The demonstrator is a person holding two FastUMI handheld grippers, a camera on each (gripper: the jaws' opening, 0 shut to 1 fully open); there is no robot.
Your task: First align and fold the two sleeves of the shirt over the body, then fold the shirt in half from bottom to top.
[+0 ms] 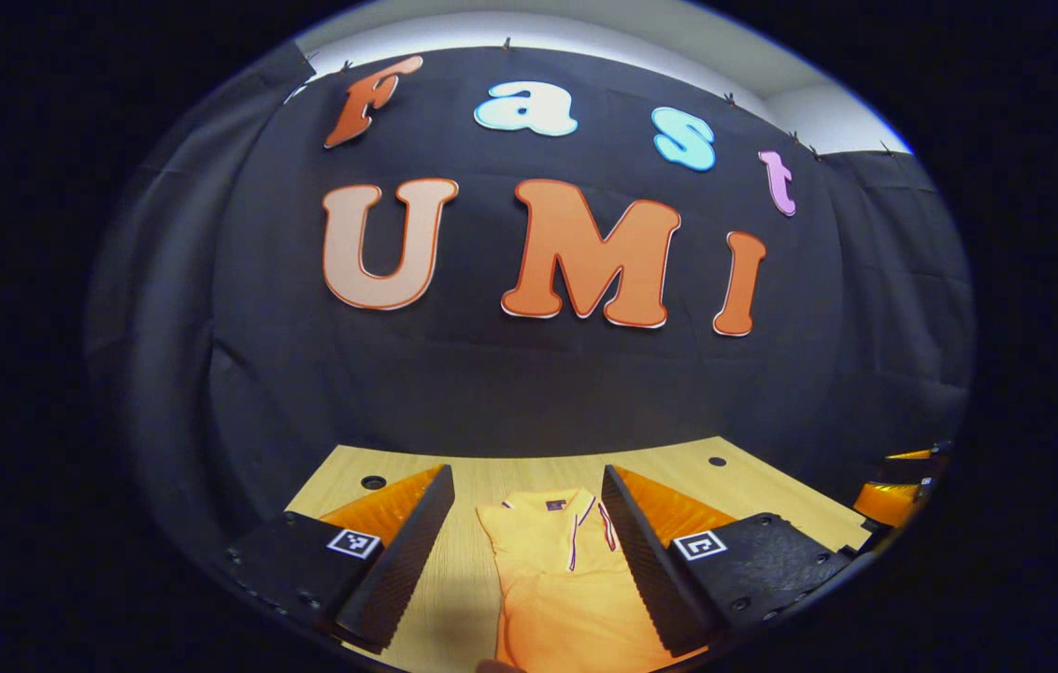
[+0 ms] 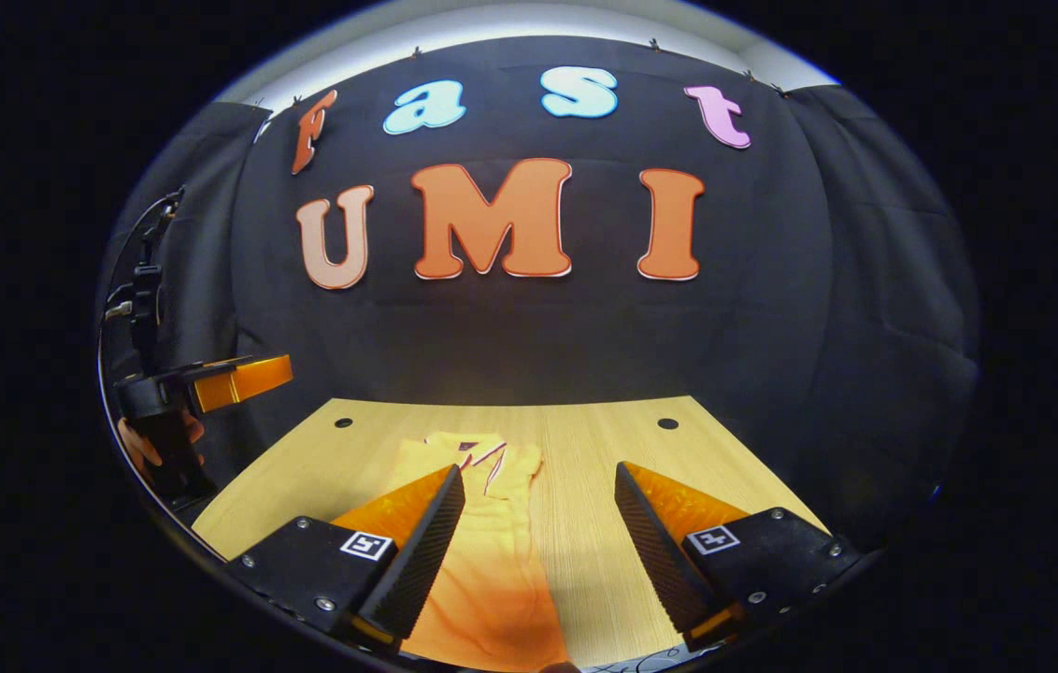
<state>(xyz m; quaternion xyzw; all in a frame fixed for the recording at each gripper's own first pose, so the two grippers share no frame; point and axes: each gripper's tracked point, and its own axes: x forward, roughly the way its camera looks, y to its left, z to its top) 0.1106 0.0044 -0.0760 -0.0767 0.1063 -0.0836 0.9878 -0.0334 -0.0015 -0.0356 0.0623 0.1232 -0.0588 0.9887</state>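
Observation:
An orange polo shirt (image 1: 557, 570) lies flat on the wooden table (image 1: 482, 472), collar toward the far wall, looking narrow with its sides folded in. My left gripper (image 1: 524, 551) hangs open above it, the shirt showing between its fingers. In the right gripper view the same shirt (image 2: 492, 551) lies left of centre, partly under the left finger. My right gripper (image 2: 538, 551) is open with nothing held, over the shirt's right edge and bare table. The left gripper (image 2: 211, 385) also shows at the far left of that view, held by a hand (image 2: 141, 444).
The table (image 2: 604, 439) has small round holes near its far corners (image 2: 667, 423). Black cloth walls close off the back and sides. Part of the right gripper (image 1: 893, 491) sits at the right edge of the left gripper view.

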